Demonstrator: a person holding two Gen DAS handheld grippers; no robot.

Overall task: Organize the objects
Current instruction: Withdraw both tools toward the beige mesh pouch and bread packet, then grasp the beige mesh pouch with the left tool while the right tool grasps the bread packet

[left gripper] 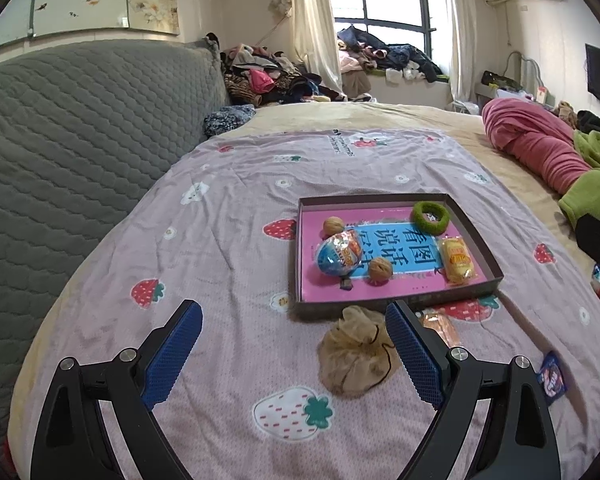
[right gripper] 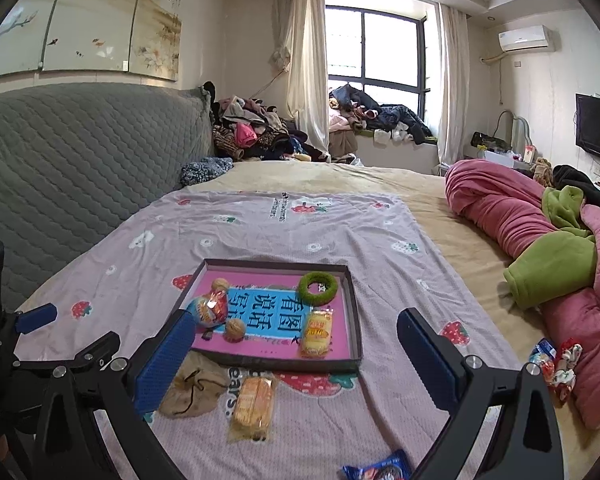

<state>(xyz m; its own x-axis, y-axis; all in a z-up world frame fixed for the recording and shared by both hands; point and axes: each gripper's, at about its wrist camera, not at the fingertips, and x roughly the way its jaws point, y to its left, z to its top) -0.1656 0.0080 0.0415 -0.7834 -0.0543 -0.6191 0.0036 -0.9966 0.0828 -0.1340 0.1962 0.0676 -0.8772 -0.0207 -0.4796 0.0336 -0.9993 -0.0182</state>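
A shallow dark tray (left gripper: pixel 396 298) (right gripper: pixel 276 363) with a pink and blue liner lies on the lilac strawberry sheet. In it are two walnuts (left gripper: pixel 380 269), a blue-orange egg toy (left gripper: pixel 339 253) (right gripper: pixel 208 310), a green ring (left gripper: pixel 431 217) (right gripper: pixel 318 287) and a yellow wrapped cake (left gripper: pixel 457 259) (right gripper: pixel 317 333). A tan drawstring pouch (left gripper: pixel 356 354) (right gripper: pixel 194 388) lies in front of the tray, between my open, empty left gripper's (left gripper: pixel 294 354) fingers. An orange wrapped cake (right gripper: pixel 253 407) lies beside it, between my open, empty right gripper's (right gripper: pixel 296 364) fingers.
A blue snack packet (right gripper: pixel 380 471) (left gripper: pixel 553 376) lies near the front. More wrapped snacks (right gripper: pixel 554 362) sit at the right by a pink and green blanket (right gripper: pixel 540 248). A grey quilted headboard (left gripper: pixel 72 140) stands at the left. Clothes are piled at the far end.
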